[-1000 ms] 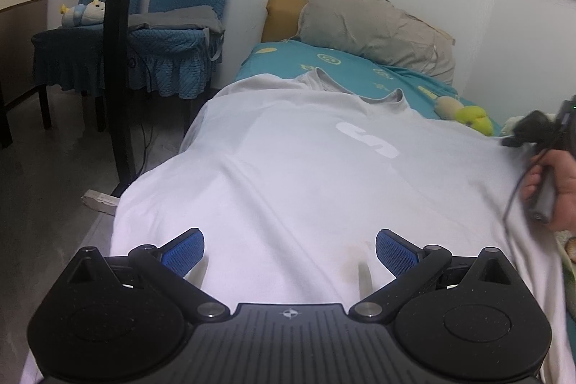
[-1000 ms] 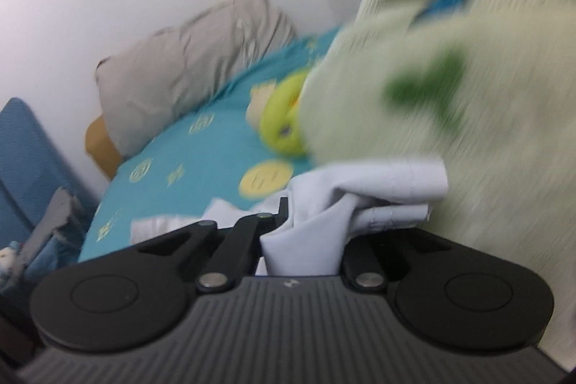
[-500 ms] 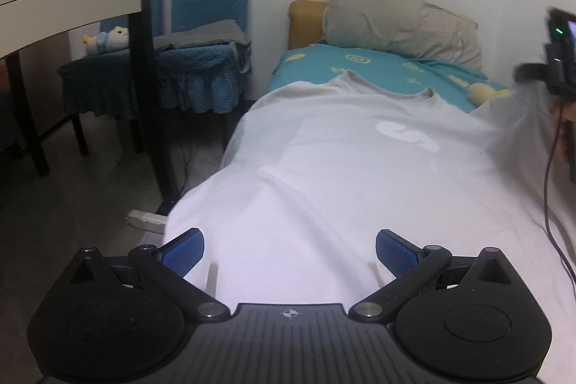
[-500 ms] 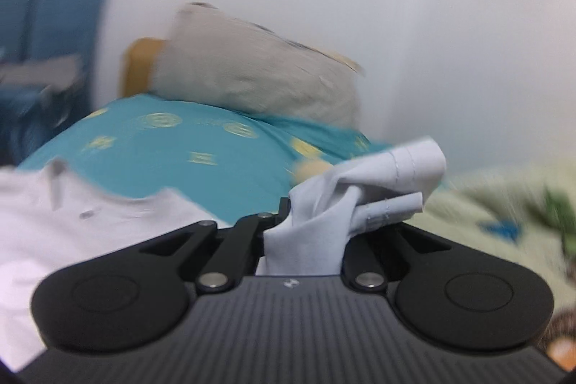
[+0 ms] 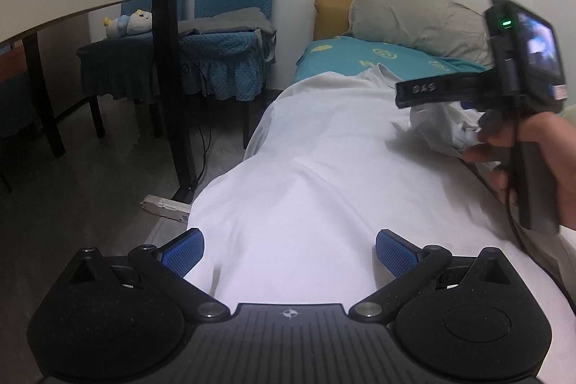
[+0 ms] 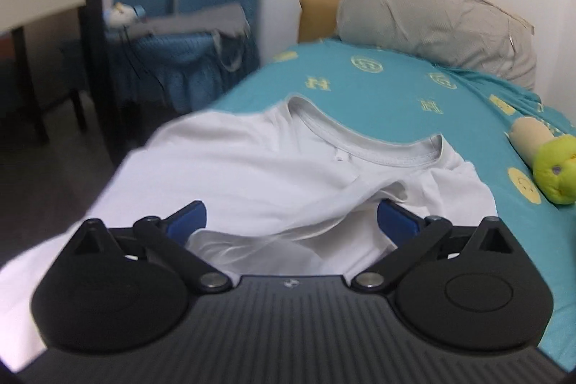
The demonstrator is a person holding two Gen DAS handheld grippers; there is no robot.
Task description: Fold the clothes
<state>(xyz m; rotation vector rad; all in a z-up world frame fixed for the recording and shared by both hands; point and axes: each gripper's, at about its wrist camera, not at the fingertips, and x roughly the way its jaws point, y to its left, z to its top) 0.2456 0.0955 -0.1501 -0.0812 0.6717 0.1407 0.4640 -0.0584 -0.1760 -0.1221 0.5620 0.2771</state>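
White cotton T-shirt [image 5: 324, 175]: spread front-down along the teal patterned bedsheet [image 6: 388, 85], hem toward the left jaws, grey-ribbed collar [image 6: 363, 146] ahead of the right jaws.
Right gripper [image 6: 291, 216]: jaws wide apart, gripping nothing; the folded-over sleeve [image 6: 273, 240] lies loose between and just below the blue pads [image 6: 396, 215].
Change in the last half second: the right jaws, then shut on a bunched white sleeve held up in the air, now stand open with that sleeve laid on the shirt's back.
Meaning for the task: the first side fold looks placed and released; the opposite side and the lengthwise fold appear to remain.
Left gripper [image 5: 288, 252]: jaws wide apart, empty, hovering over the hem region; cloth spans the gap beneath the pads without being pinched.
Left view against earlier frame: the printed logo seen on the shirt is now covered, and the right hand [image 5: 532, 146] with its tool sits lower, beside crumpled cloth to the right of the left jaws.
Surroundings ahead of the jaws: beige pillow [image 6: 432, 24] at the headboard; yellow-green plush toy [image 6: 554, 168] right of the right jaws, apart from the shirt.
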